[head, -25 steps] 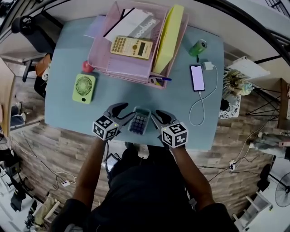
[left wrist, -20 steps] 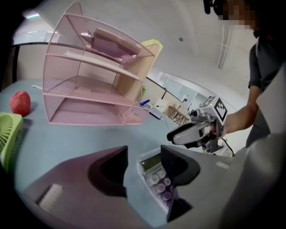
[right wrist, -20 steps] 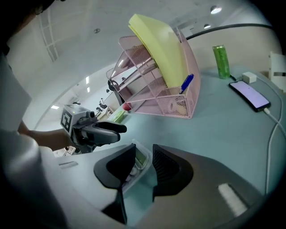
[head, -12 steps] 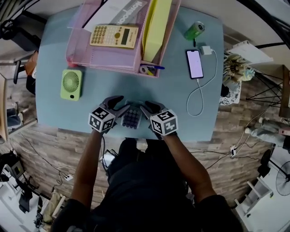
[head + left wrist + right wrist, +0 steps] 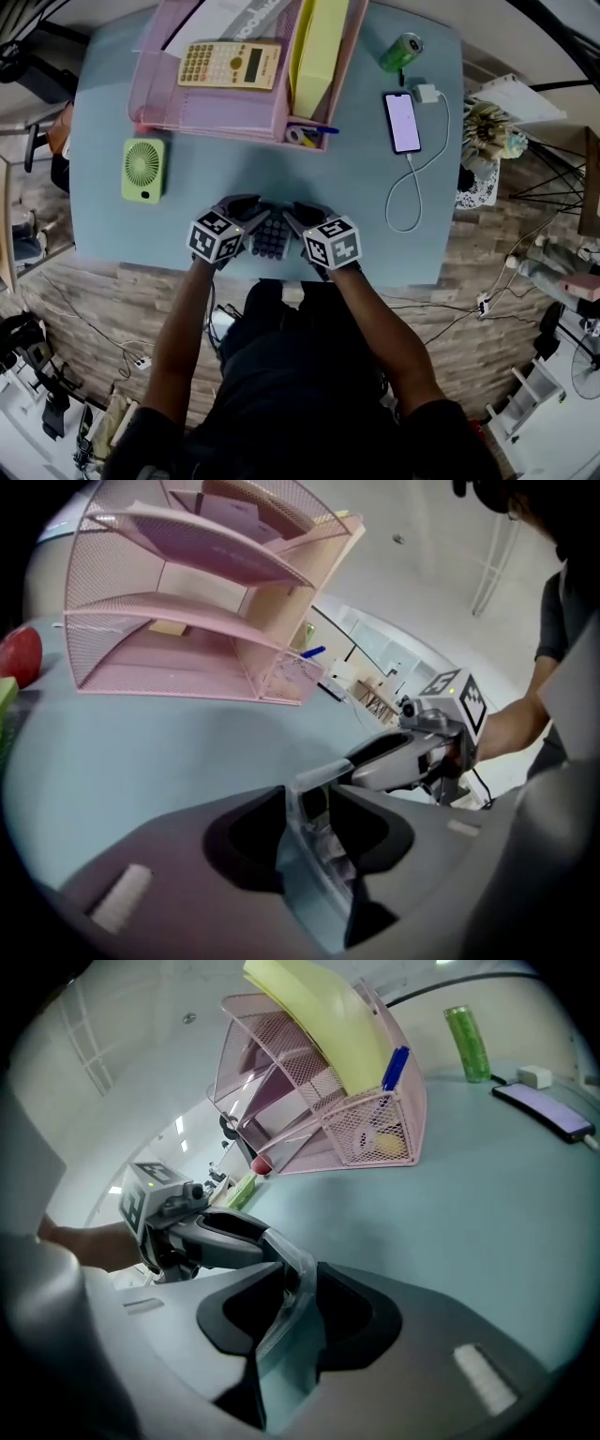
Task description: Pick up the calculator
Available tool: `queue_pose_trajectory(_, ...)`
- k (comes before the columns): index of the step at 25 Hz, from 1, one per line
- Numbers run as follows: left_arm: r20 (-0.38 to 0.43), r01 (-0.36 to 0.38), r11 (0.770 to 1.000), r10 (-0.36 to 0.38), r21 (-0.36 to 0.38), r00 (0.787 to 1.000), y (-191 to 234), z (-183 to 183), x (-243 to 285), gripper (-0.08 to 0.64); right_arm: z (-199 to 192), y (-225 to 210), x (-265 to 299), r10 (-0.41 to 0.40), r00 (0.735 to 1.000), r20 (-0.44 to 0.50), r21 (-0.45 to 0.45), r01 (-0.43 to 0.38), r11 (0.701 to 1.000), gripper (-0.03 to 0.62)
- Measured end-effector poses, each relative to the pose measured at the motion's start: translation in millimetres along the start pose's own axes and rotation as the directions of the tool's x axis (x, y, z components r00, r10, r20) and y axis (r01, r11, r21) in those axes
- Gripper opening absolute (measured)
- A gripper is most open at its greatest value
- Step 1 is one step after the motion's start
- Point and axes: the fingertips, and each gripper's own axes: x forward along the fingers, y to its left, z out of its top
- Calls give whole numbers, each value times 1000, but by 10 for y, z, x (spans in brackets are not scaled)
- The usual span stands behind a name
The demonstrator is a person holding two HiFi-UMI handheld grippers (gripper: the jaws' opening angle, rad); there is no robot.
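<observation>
Small teal calculator (image 5: 270, 238) with dark keys, face up at the blue table's (image 5: 394, 253) near edge. The left gripper (image 5: 250, 214) and right gripper (image 5: 296, 217) clamp its sides. It may sit just clear of the surface.

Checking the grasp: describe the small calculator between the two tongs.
The small calculator has rows of dark keys and a pale teal, clear-looking edge. It faces up by the table's near edge, pinched at its sides by the left tongs and right tongs. Whether it is lifted is unclear.
</observation>
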Motion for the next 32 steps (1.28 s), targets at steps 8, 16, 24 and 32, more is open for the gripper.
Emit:
queue_pose_trajectory(8,73,-94,993,89,72,993,-162,196,-236,195,175,200,-237,-61,994,91,-68,67,995,100)
queue_pose_trajectory(16,250,-187,966,139,178,958,-424,727,-886,195,687,737,-594,-72,965,250,-227,131,965,100)
queue_pose_trajectory(24,427,-307,923,186,234,885,-649,1139,-1717,195,1198,1461,-909,0,934,358,-374,144,916,100)
queue_pose_trajectory(32,580,-430,865,218,256,785,-963,1409,-2632,195,1565,2288,-1241,107,893,437,-485,134,864,100)
